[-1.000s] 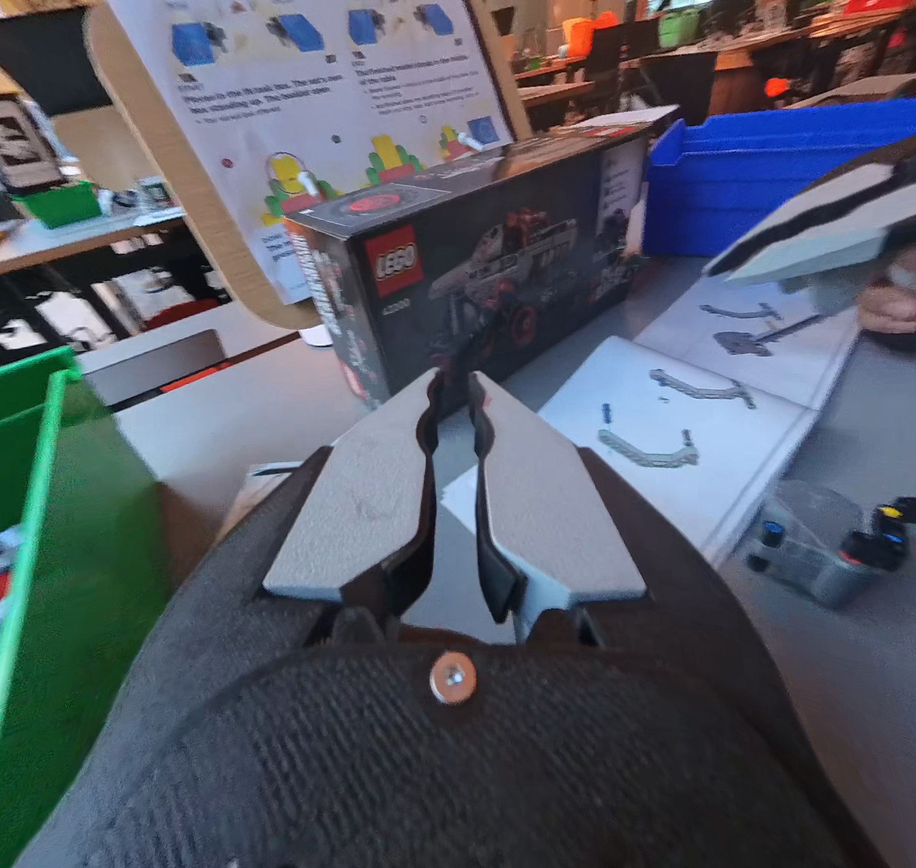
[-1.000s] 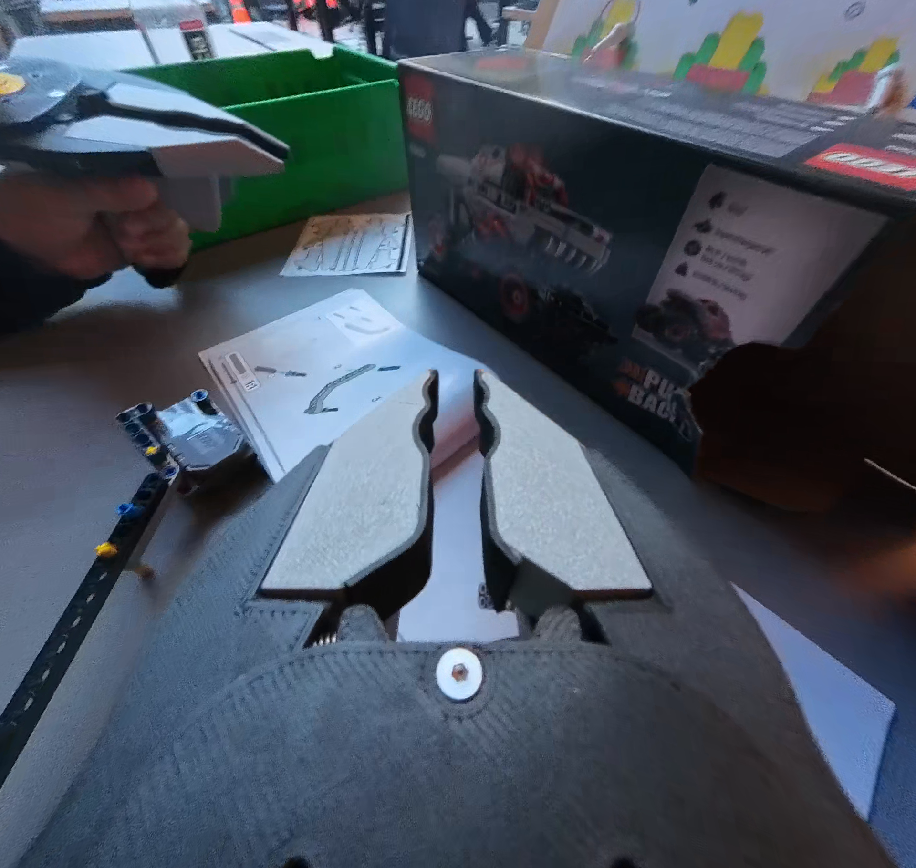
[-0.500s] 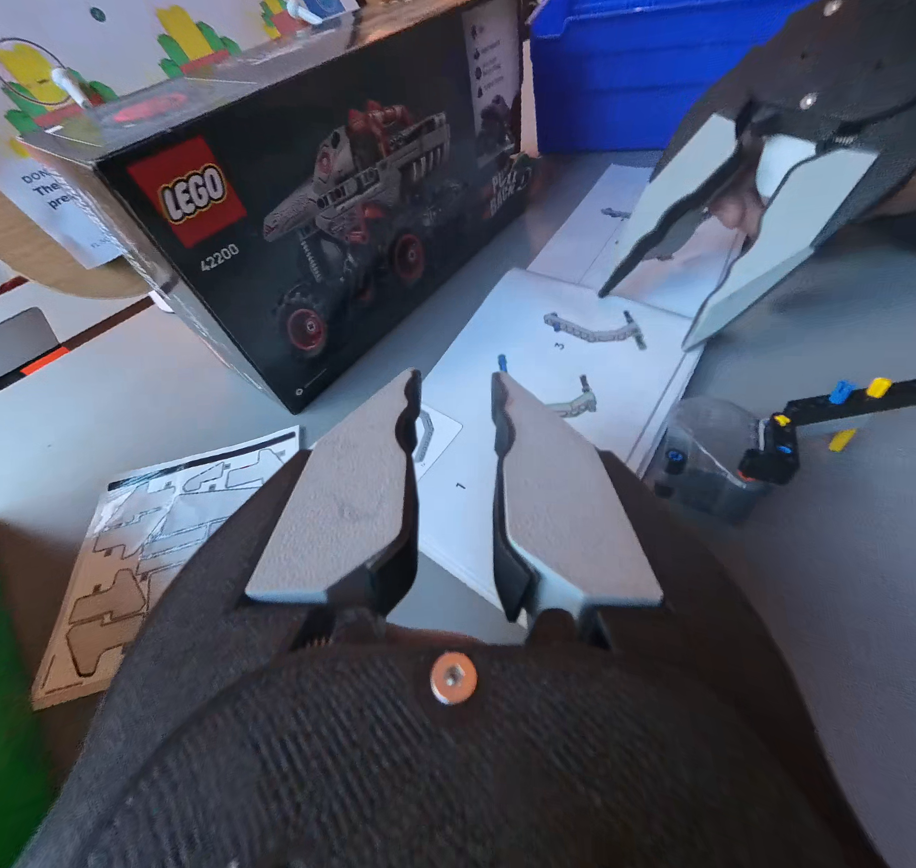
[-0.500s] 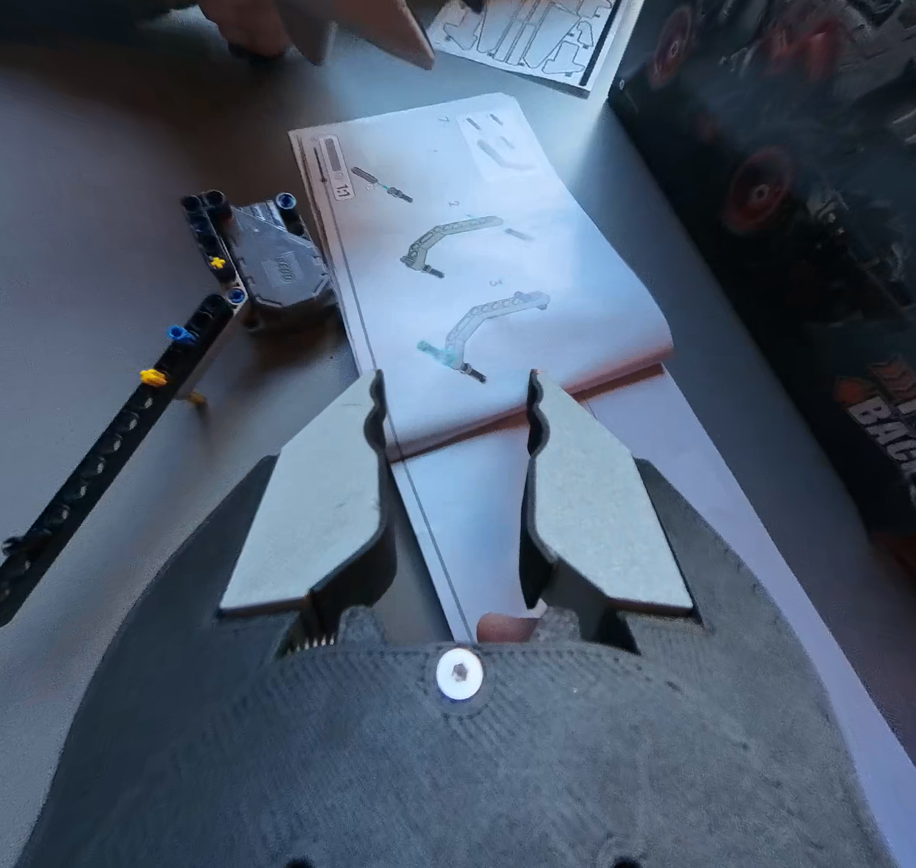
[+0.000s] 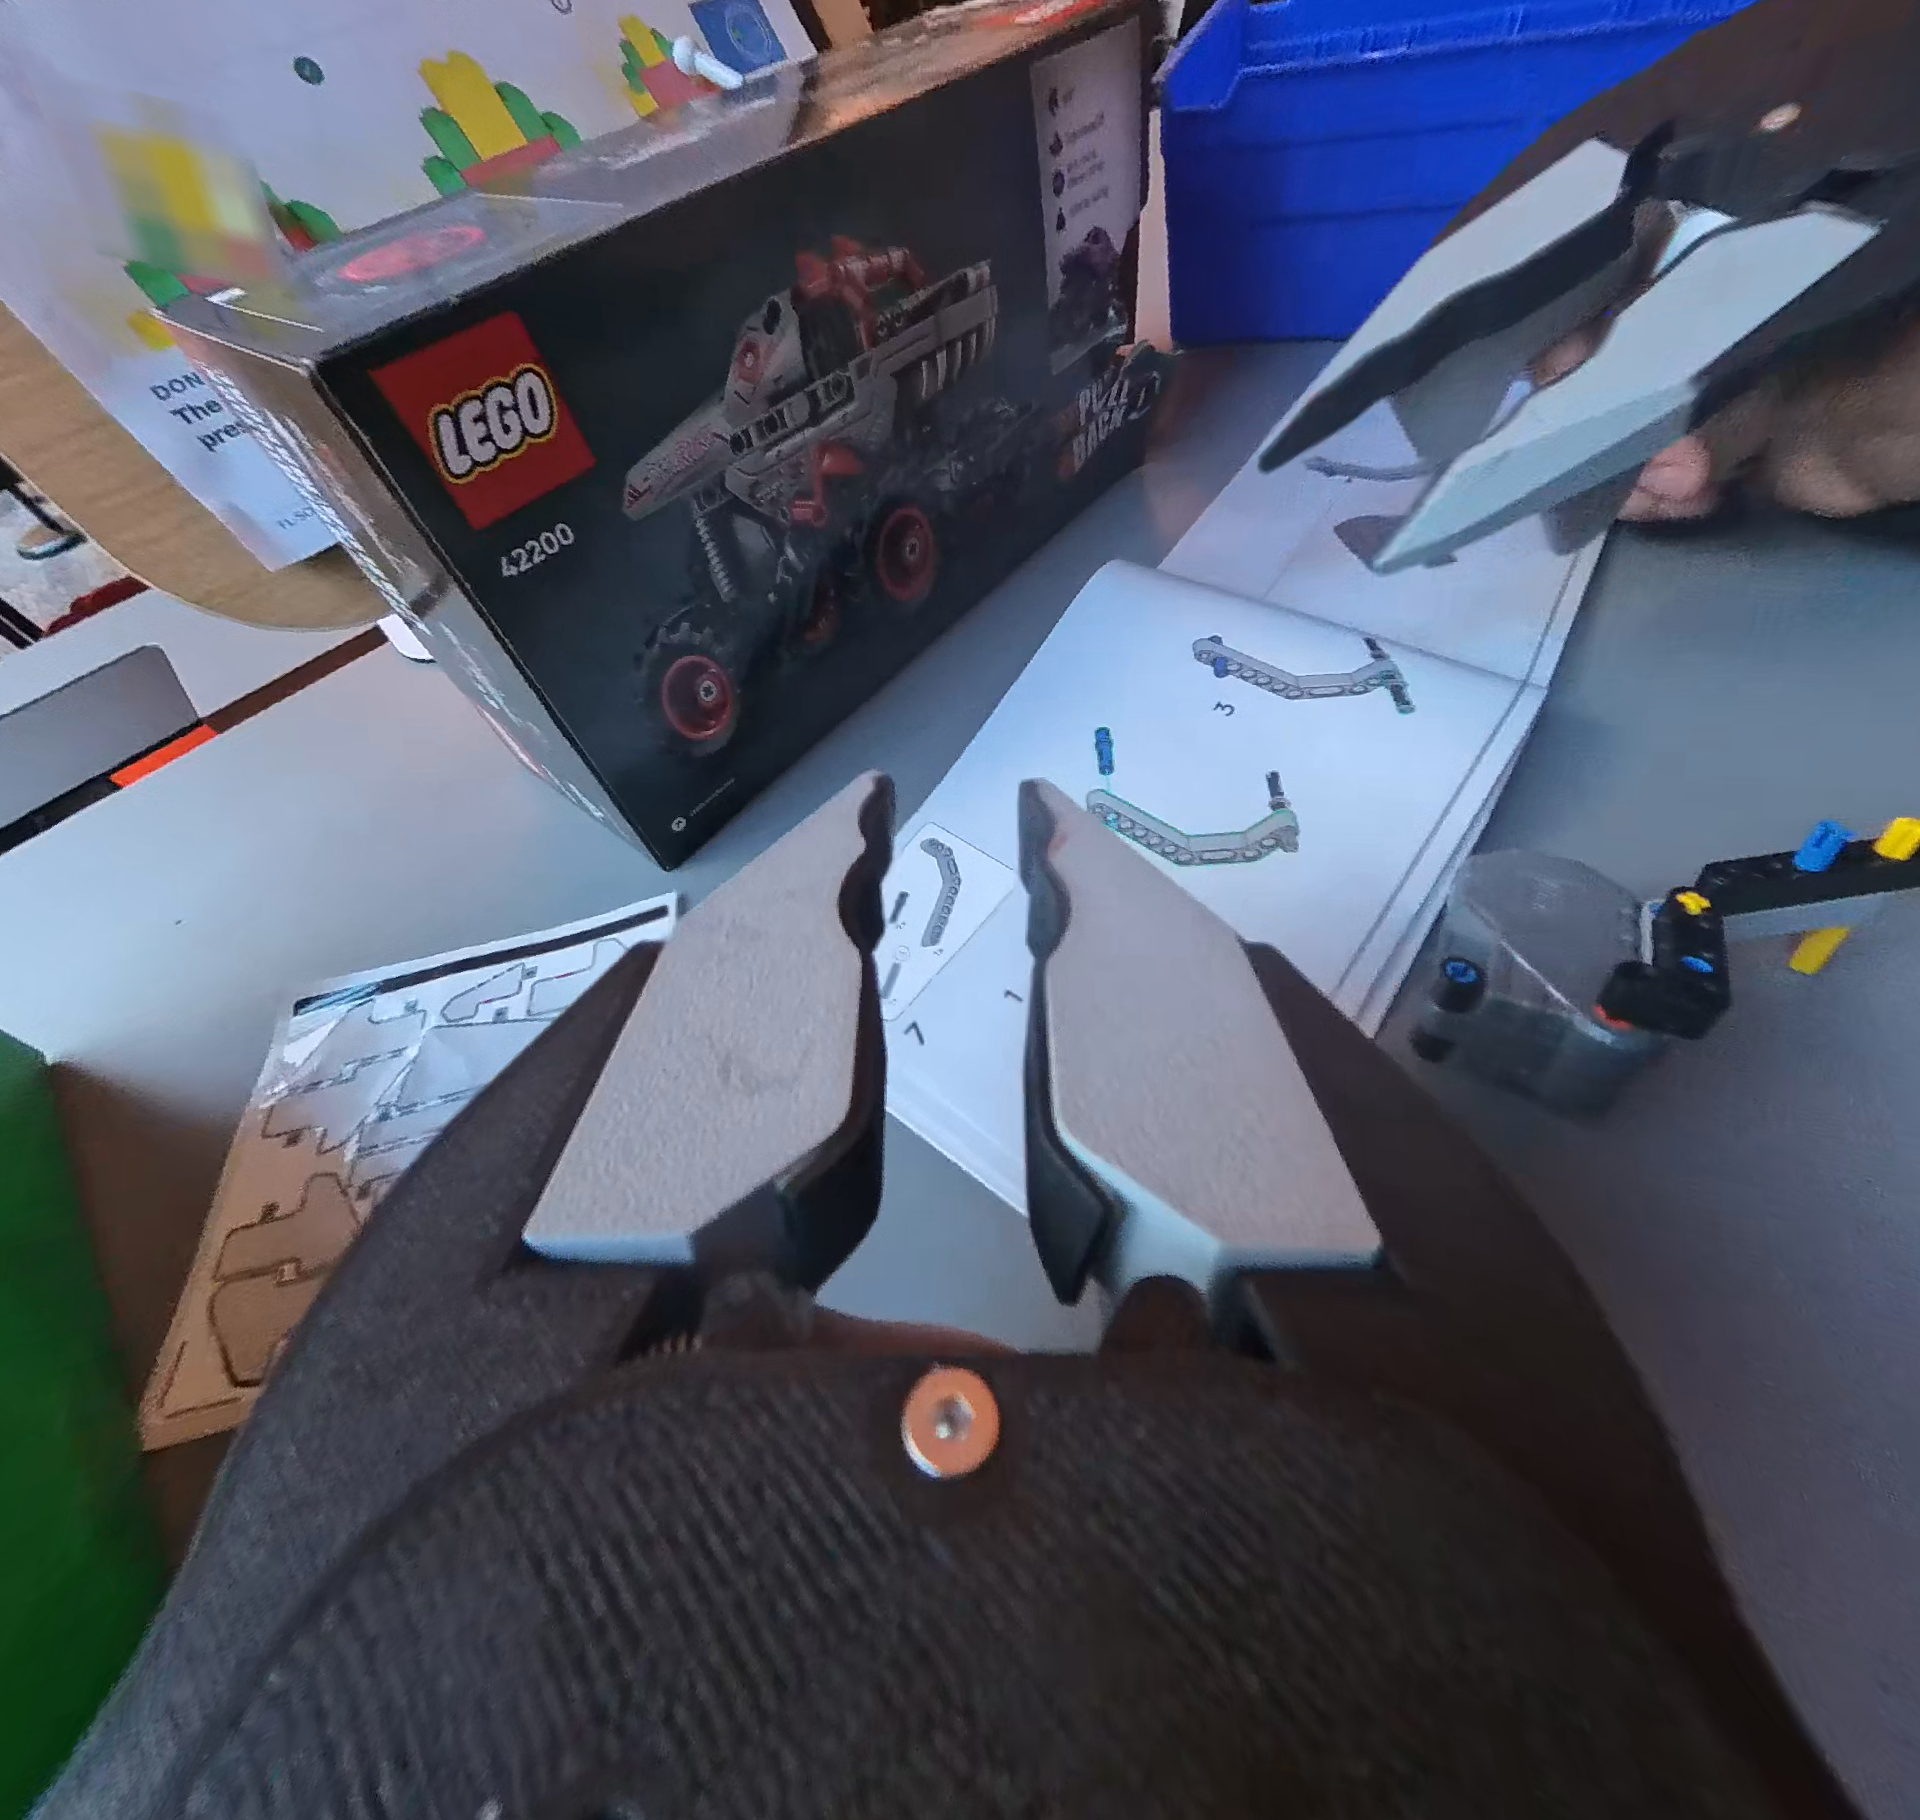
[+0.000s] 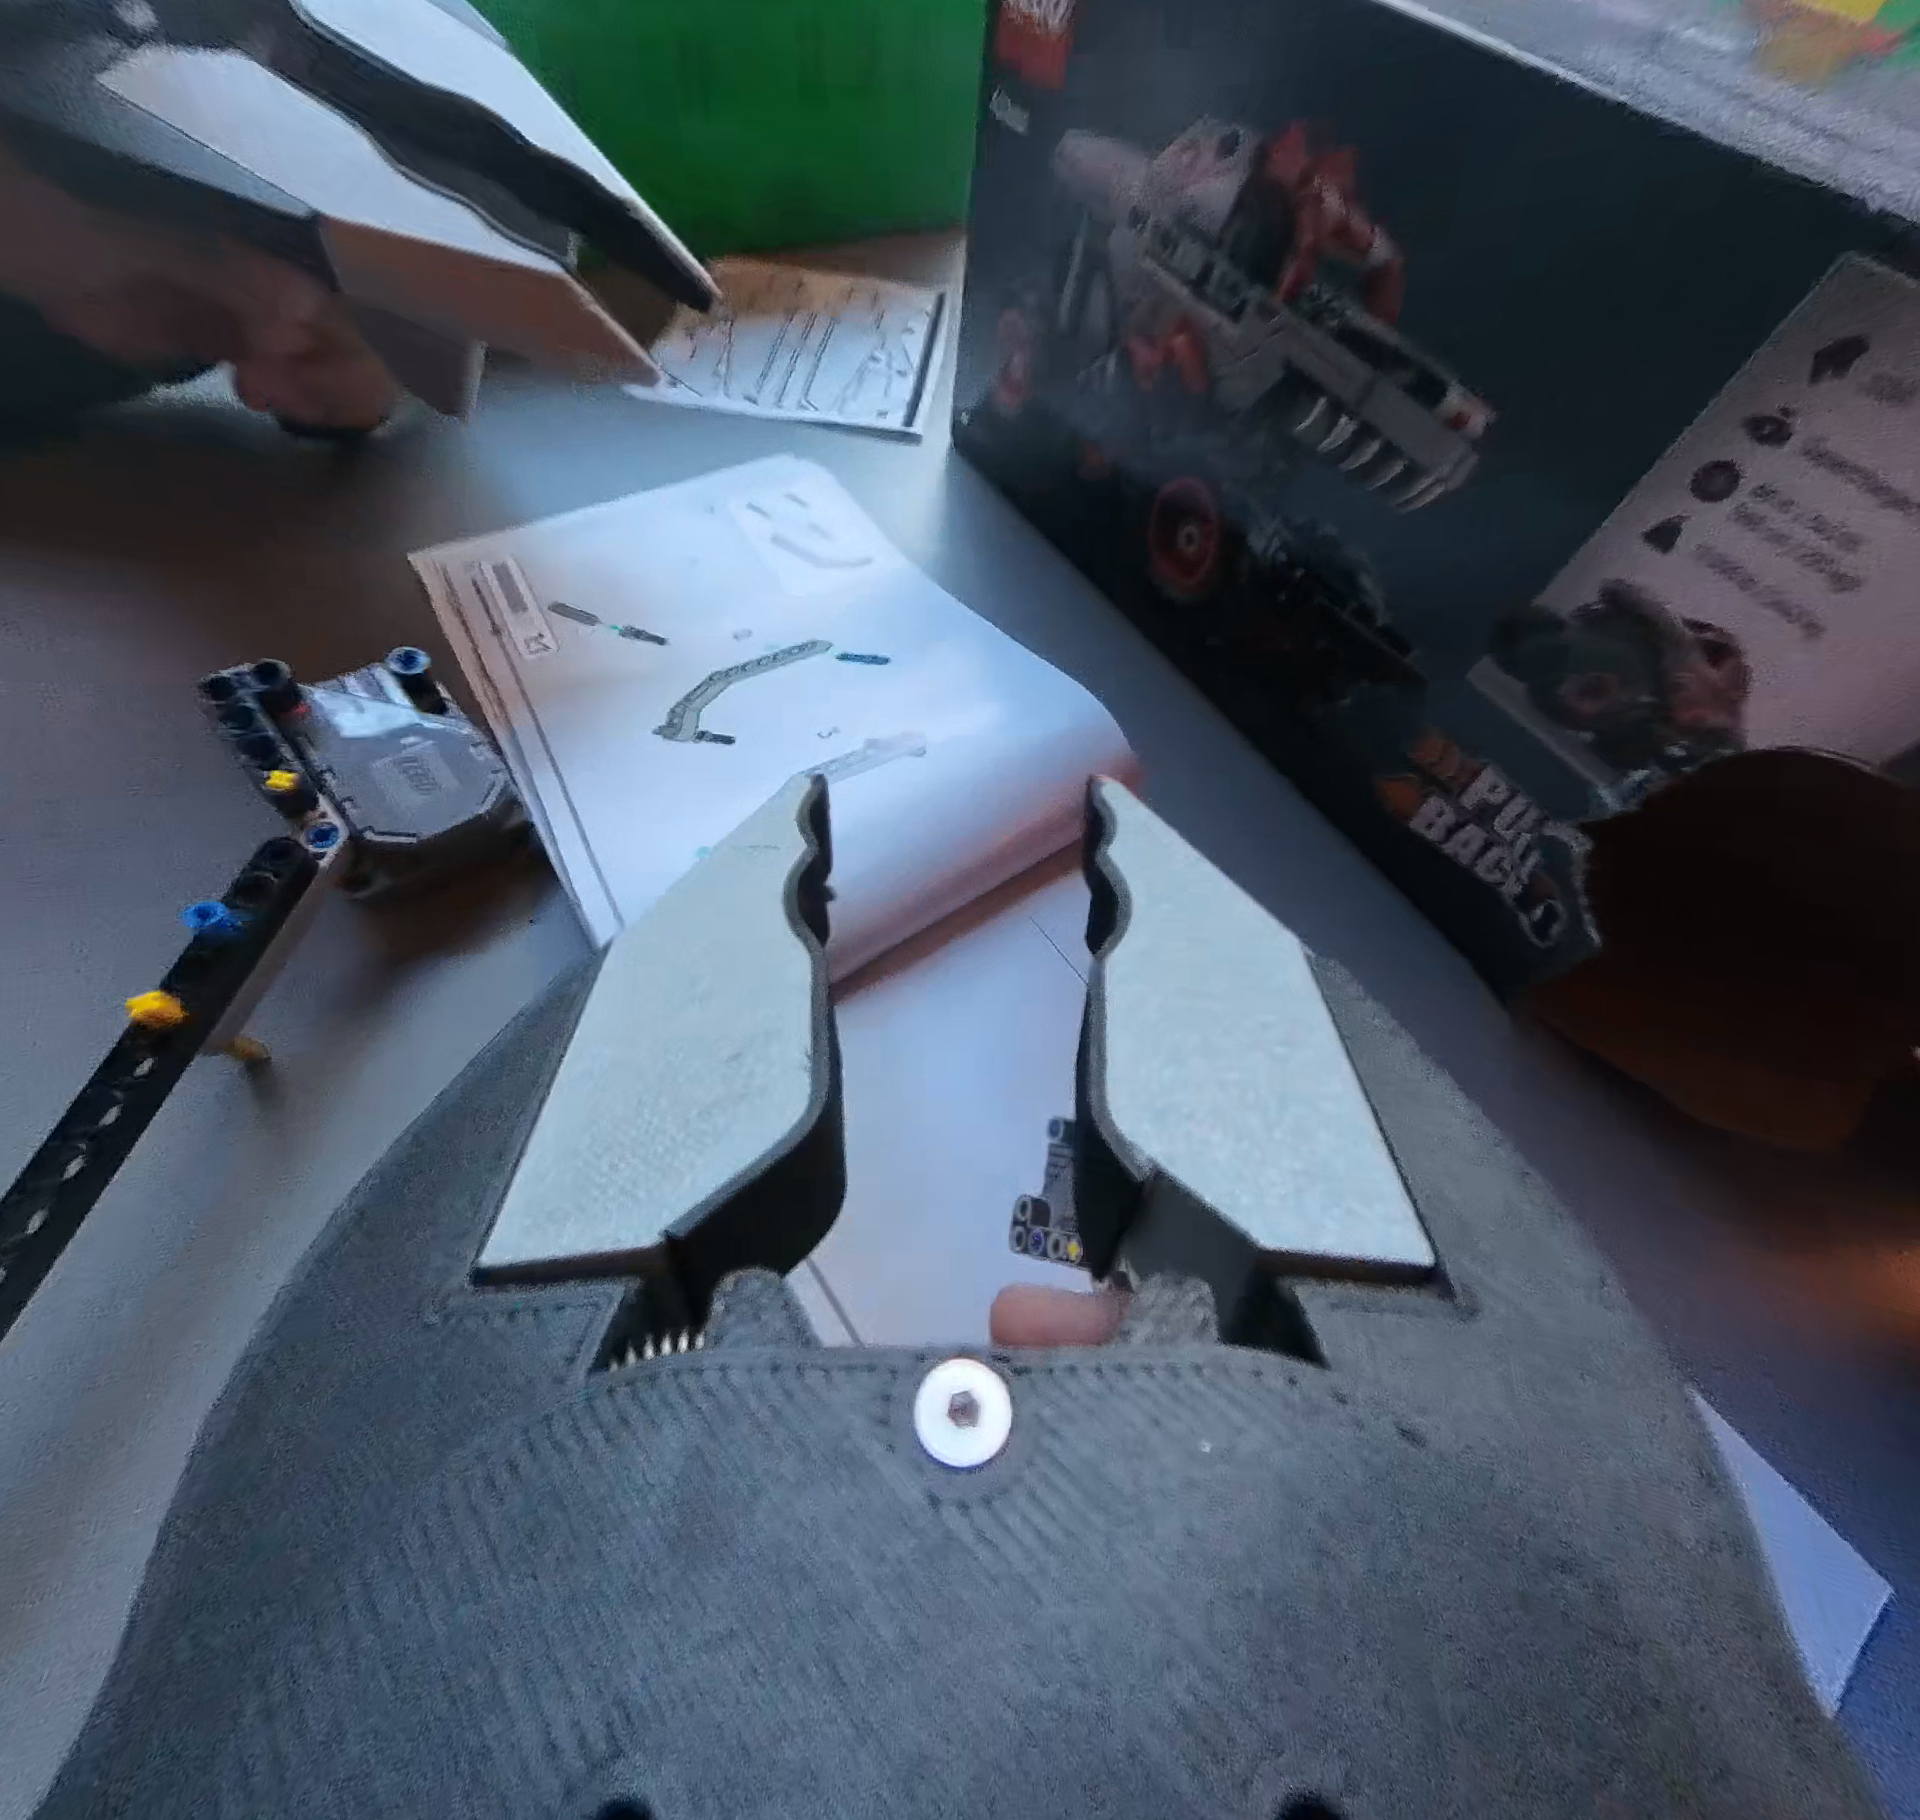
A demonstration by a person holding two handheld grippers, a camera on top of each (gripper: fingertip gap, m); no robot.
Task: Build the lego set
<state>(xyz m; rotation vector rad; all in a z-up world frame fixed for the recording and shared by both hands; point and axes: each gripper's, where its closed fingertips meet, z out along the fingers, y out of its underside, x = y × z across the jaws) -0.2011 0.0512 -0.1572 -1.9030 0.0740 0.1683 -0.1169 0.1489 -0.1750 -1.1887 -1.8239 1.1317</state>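
Note:
An open instruction booklet (image 5: 1247, 762) lies on the grey table, also in the right wrist view (image 6: 779, 627). Beside it lies a grey motor block (image 5: 1538, 981) joined to a long black beam (image 5: 1808, 877) with blue and yellow pins; both show in the right wrist view, motor (image 6: 405, 773) and beam (image 6: 135, 1043). My left gripper (image 5: 956, 835) hovers over the booklet's near corner, jaws slightly apart and empty. My right gripper (image 6: 956, 835) hovers over the booklet's fold, jaws wide apart and empty. Each shows in the other's view, right (image 5: 1330, 513) and left (image 6: 675, 336).
The dark set box (image 5: 727, 440) stands behind the booklet. A sticker sheet (image 5: 395, 1043) lies near a green bin (image 6: 727, 56). A blue bin (image 5: 1403, 139) stands at the far right. A loose yellow pin (image 6: 244, 1048) lies by the beam. From the right gripper's tips to the loose yellow pin (image 6: 244, 1048) is close to 12 cm. Look for it in the left wrist view (image 5: 1806, 968) too.
Both grippers have tipped down from the box and poster toward the booklet. The right jaws have opened wide. The left jaws have opened a little.

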